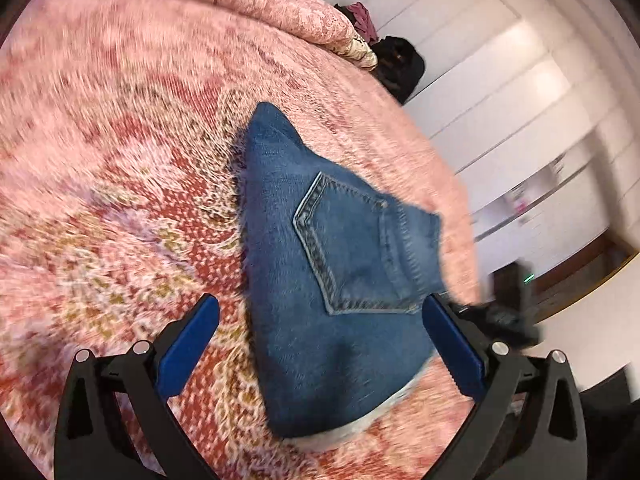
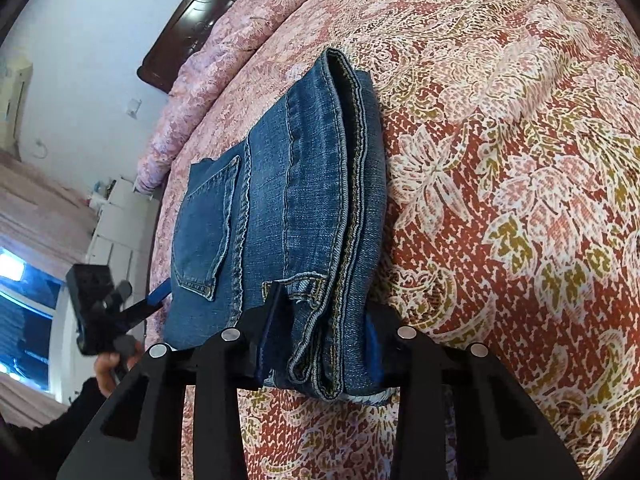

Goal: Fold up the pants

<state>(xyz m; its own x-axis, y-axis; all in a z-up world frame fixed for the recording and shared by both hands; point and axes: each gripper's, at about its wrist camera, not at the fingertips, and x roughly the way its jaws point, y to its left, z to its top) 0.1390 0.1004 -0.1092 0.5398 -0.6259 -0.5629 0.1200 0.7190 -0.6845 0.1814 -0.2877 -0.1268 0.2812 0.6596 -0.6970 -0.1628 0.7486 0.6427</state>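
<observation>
Folded blue jeans [image 1: 320, 280] lie on the patterned red and pink bedspread [image 1: 120, 200], back pocket up. My left gripper [image 1: 320, 302] is open wide, its blue pads [image 1: 192, 344] on either side of the bundle without pressing it; the picture is blurred. In the right wrist view the jeans [image 2: 288, 200] show stacked leg folds along their right edge. My right gripper [image 2: 324, 312] is shut on the near end of that stack, by the hems. The left gripper [image 2: 104, 308], held by a hand, is at the jeans' left edge. The right gripper [image 1: 496, 316] shows as a dark blur.
A pink duvet roll [image 2: 208, 80] and dark wooden headboard [image 2: 188, 20] lie at the bed's far end. White wardrobe doors [image 1: 500, 100] and a dark bag [image 1: 400, 64] stand beyond the bed's edge. A white cabinet [image 2: 120, 220] and a window [image 2: 20, 312] are at the left.
</observation>
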